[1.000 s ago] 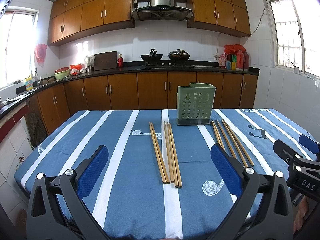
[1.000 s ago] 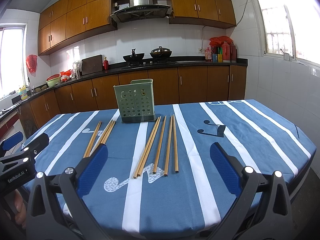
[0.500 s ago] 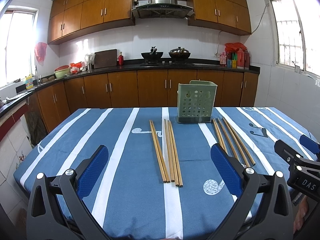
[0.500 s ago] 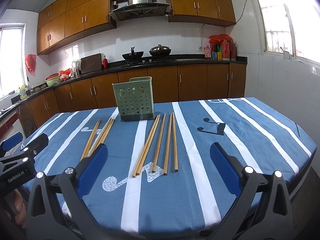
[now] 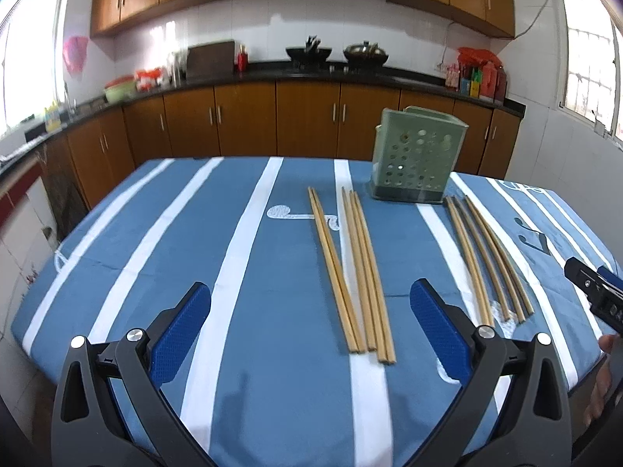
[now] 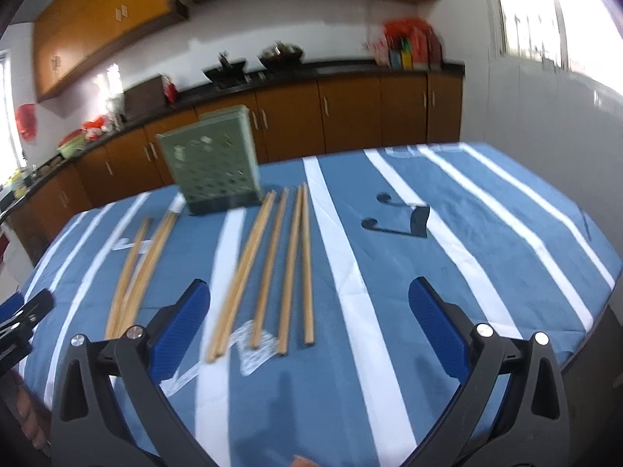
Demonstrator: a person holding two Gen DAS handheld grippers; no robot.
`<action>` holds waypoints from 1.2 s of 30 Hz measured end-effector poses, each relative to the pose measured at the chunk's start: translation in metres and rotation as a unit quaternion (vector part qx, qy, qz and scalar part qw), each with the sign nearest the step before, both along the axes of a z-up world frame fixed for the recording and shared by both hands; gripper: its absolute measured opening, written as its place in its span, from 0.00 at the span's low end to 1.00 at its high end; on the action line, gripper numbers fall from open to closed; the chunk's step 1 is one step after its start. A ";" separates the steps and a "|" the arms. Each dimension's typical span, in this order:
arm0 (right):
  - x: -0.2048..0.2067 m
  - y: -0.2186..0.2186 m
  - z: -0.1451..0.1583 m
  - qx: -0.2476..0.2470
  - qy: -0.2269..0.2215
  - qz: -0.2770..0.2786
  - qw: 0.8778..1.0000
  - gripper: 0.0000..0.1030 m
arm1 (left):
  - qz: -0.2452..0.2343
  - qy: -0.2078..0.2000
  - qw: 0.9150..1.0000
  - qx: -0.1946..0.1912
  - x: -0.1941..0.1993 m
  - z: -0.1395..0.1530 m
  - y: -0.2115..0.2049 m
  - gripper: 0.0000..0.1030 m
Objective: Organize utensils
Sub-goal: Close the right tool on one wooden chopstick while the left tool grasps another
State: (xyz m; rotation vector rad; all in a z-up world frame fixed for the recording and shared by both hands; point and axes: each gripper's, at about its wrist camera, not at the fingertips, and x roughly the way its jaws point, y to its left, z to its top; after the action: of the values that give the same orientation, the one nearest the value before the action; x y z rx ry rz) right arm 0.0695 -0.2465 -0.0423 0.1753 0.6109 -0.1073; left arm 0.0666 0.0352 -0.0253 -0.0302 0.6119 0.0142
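Two groups of wooden chopsticks lie on a blue striped tablecloth. In the left wrist view the left group [image 5: 352, 268] lies ahead between my fingers and the right group [image 5: 486, 257] lies further right. A green perforated utensil holder [image 5: 416, 153] stands upright beyond them. My left gripper [image 5: 309, 315] is open and empty, above the near end of the left group. In the right wrist view my right gripper [image 6: 309, 313] is open and empty above the near ends of the right group [image 6: 272, 268]; the left group [image 6: 138, 268] and the holder [image 6: 212, 165] also show.
The table [image 5: 155, 257] ends close in front and at both sides. The right gripper's tip [image 5: 592, 288] shows at the left wrist view's right edge, the left gripper's tip [image 6: 23, 315] at the right wrist view's left edge. Kitchen cabinets and a counter [image 5: 272, 74] stand behind.
Both grippers have moved forward over the table and tilted down towards the chopsticks. The right wrist view has also rolled. Both stay open.
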 end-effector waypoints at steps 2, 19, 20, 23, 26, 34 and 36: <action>0.020 -0.005 -0.007 0.003 0.031 -0.008 0.999 0.89 | 0.003 0.014 1.000 -0.002 0.011 0.000 0.006 0.98; 0.093 -0.007 -0.052 -0.025 0.143 0.007 0.989 0.13 | -0.039 0.113 0.992 -0.025 0.069 -0.028 0.011 0.57; 0.094 -0.010 -0.052 -0.025 0.142 0.002 0.990 0.09 | -0.041 0.118 0.992 -0.027 0.072 -0.029 0.010 0.52; 0.097 -0.021 -0.051 0.003 0.143 -0.012 0.990 0.08 | -0.050 0.133 0.989 -0.028 0.081 -0.035 0.005 0.41; 0.098 -0.023 -0.050 0.001 0.140 -0.011 0.990 0.08 | -0.055 0.149 0.987 -0.026 0.088 -0.042 0.000 0.32; 0.101 -0.022 -0.050 -0.008 0.138 -0.008 0.990 0.08 | -0.054 0.166 0.985 -0.013 0.099 -0.050 -0.005 0.22; 0.104 -0.022 -0.050 -0.011 0.139 -0.007 0.990 0.08 | -0.045 0.171 0.984 -0.009 0.104 -0.052 -0.004 0.14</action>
State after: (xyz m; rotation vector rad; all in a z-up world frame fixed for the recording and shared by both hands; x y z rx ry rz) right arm 0.1736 -0.2684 -0.0919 0.1432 0.8853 -0.1529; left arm 0.1705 0.0316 -0.0774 -0.0176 0.9564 -0.0758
